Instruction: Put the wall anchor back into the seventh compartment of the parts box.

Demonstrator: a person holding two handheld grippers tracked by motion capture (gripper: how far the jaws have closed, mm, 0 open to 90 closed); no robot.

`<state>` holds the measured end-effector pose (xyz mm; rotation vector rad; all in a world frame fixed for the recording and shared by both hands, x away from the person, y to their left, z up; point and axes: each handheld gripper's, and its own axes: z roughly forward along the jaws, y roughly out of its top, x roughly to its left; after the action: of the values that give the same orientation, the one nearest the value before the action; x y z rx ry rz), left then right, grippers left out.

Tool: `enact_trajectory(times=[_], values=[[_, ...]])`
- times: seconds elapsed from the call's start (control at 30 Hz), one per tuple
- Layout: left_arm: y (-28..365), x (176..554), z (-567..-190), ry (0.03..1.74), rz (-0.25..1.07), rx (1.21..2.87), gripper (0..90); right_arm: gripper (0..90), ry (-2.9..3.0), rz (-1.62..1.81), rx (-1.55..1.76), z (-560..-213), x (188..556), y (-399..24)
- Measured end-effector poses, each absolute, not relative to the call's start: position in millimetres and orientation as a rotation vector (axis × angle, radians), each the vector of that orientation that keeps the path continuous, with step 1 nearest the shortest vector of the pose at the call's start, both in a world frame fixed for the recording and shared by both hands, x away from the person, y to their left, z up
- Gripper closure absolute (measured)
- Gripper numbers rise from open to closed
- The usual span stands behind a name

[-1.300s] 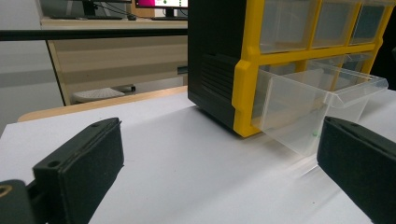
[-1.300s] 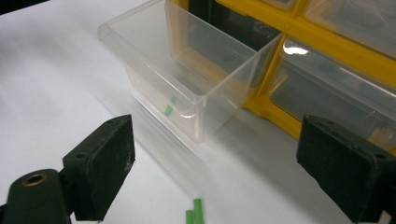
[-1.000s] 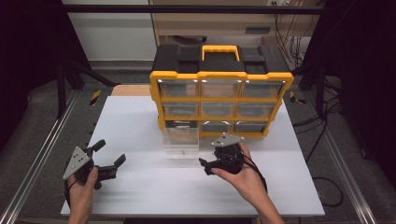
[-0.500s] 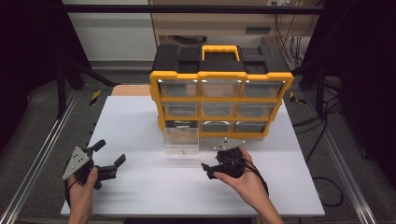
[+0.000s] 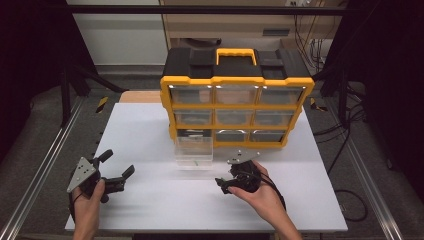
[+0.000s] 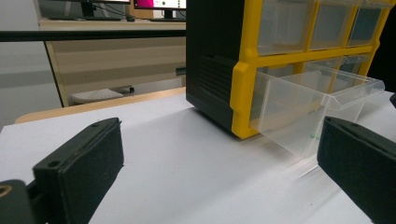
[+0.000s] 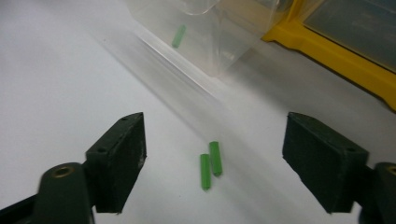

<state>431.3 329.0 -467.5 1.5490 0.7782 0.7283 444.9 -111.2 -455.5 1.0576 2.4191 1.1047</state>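
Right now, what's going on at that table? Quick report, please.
Left gripper open, idle on table. Right gripper open over two green pegs. Clear drawer pulled out, one green peg inside. Nothing in the way.

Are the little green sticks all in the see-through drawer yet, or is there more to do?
Not yet. One green stick already lies inside the clear drawer, pulled out of the yellow organizer. Two green sticks lie on the white table between the right gripper's open jaws, not gripped. The left gripper is open and empty. Probably left: picking those two up, then perhaps closing the drawer.
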Motion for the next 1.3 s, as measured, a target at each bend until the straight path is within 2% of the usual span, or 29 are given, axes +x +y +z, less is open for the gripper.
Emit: enact_trajectory(times=[0.63, 1.1, 1.3], values=[[328, 432, -468, 0.775, 0.731, 1.561, 0.3, 45.2, 2.441, 1.130, 1.072, -463, 446, -107], [326, 432, -469, 0.774, 0.731, 1.573, 0.3, 67.6, 2.455, 1.070, 1.122, -478, 457, -111], [326, 432, -469, 0.774, 0.732, 1.575, 0.3, 72.2, 2.468, 1.030, 1.127, -481, 458, -111]])
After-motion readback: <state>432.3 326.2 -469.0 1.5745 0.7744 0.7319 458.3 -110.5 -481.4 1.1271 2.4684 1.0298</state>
